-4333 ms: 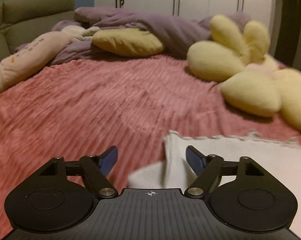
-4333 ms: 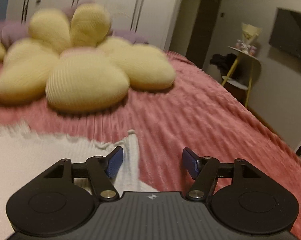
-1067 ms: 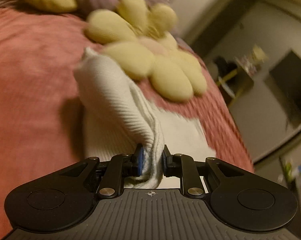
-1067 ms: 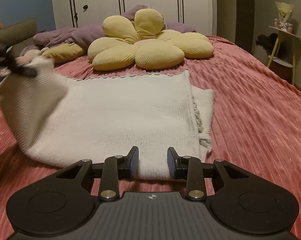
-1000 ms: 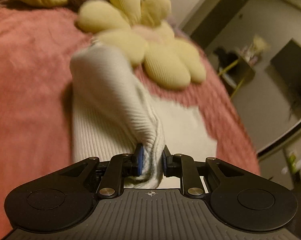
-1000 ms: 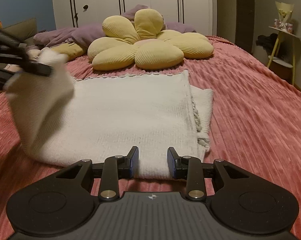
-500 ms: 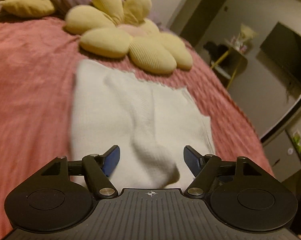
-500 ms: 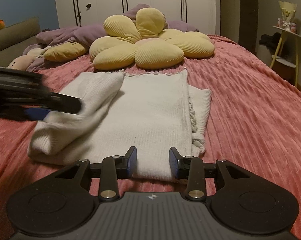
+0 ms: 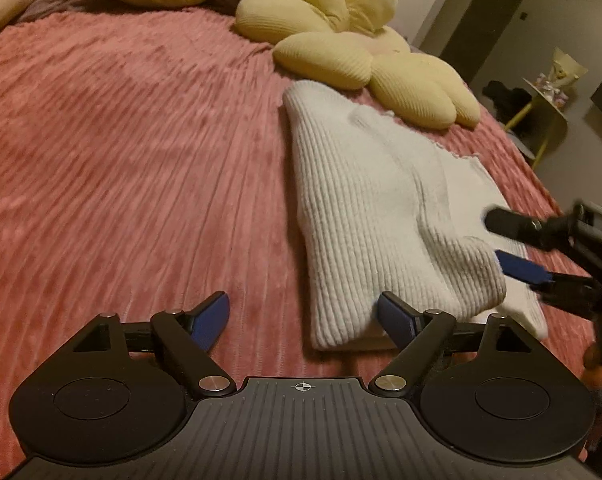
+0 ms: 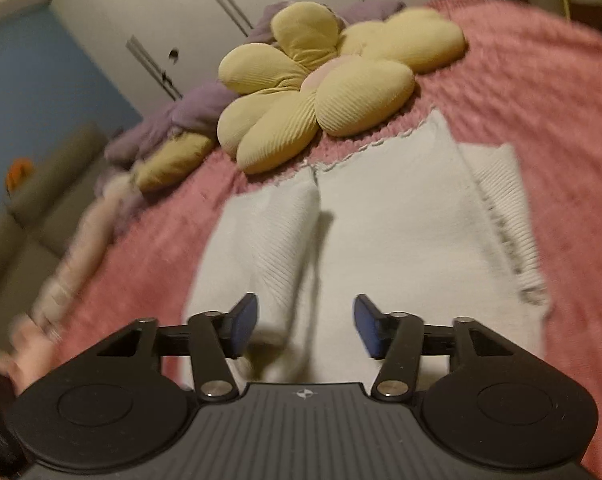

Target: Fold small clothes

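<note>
Pink ribbed bedspread is covering the bed. Yellow flower cushion is sitting at the far end, white knit garment lying just near of it, left side folded over the middle. Left gripper has just been opening, jaws wide, nothing gripped. Right gripper is also opening, hovering over the garment's near edge, empty.

blurred: person's hand | cut off: right hand-held gripper | blurred: plush toy
</note>
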Demonstrator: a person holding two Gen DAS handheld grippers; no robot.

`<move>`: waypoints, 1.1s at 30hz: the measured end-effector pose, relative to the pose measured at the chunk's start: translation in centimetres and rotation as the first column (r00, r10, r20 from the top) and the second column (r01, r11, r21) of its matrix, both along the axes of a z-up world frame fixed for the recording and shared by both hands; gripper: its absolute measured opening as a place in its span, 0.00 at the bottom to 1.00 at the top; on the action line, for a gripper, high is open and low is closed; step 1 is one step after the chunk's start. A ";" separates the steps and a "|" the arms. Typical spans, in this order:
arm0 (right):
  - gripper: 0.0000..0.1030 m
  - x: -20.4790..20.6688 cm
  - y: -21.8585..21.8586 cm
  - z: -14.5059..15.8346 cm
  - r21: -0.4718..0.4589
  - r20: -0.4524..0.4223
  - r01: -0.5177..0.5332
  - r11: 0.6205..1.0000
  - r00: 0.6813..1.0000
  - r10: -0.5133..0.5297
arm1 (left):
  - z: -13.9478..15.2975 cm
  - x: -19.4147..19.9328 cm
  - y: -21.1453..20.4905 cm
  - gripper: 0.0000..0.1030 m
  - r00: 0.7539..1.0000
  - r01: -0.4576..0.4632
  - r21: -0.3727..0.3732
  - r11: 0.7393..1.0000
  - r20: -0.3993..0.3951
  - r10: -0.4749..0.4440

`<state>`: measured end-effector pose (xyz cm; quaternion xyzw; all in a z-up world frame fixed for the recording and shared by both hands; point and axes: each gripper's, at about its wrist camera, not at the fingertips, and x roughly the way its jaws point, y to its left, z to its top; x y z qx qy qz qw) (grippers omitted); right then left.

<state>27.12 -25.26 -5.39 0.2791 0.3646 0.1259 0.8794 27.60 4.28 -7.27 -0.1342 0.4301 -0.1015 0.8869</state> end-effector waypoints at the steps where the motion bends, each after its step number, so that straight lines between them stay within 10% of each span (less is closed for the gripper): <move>1: 0.61 0.7 0.1 -0.3 0.036 -0.021 -0.015 0.999 1.000 0.015 | -0.1 -0.1 0.0 0.85 1.000 -0.002 -0.001 1.000 0.000 0.002; 6: 0.59 4.0 2.0 -2.3 0.063 -0.104 -0.062 0.996 0.992 0.069 | -0.3 -0.5 -0.1 0.86 1.000 0.001 0.006 1.000 0.010 -0.001; 10: 0.25 5.0 2.8 -2.4 0.057 -0.095 -0.091 0.994 0.991 0.096 | -0.2 -0.6 -0.2 0.86 1.000 0.004 0.007 1.000 0.016 -0.005; 18: 0.37 5.5 3.0 -2.7 0.072 -0.093 -0.133 0.988 0.986 0.140 | -0.4 -0.4 -0.6 0.88 1.000 0.006 0.022 1.000 0.020 -0.007; 20: 0.20 5.6 3.8 -2.5 0.004 -0.086 -0.150 0.989 0.985 0.149 | -0.3 -0.5 -0.6 0.88 1.000 0.001 0.018 1.000 0.013 -0.001; 25: 0.16 3.7 4.7 1.0 -0.283 0.079 -0.099 0.954 0.989 0.126 | 1.1 -1.0 -0.7 0.88 0.997 -0.033 0.045 0.998 0.069 0.029; 33: 0.16 0.0 2.6 1.7 -0.645 0.202 0.115 0.755 0.979 0.023 | 0.9 -0.3 -4.1 0.88 0.997 0.050 0.041 0.998 0.048 -0.052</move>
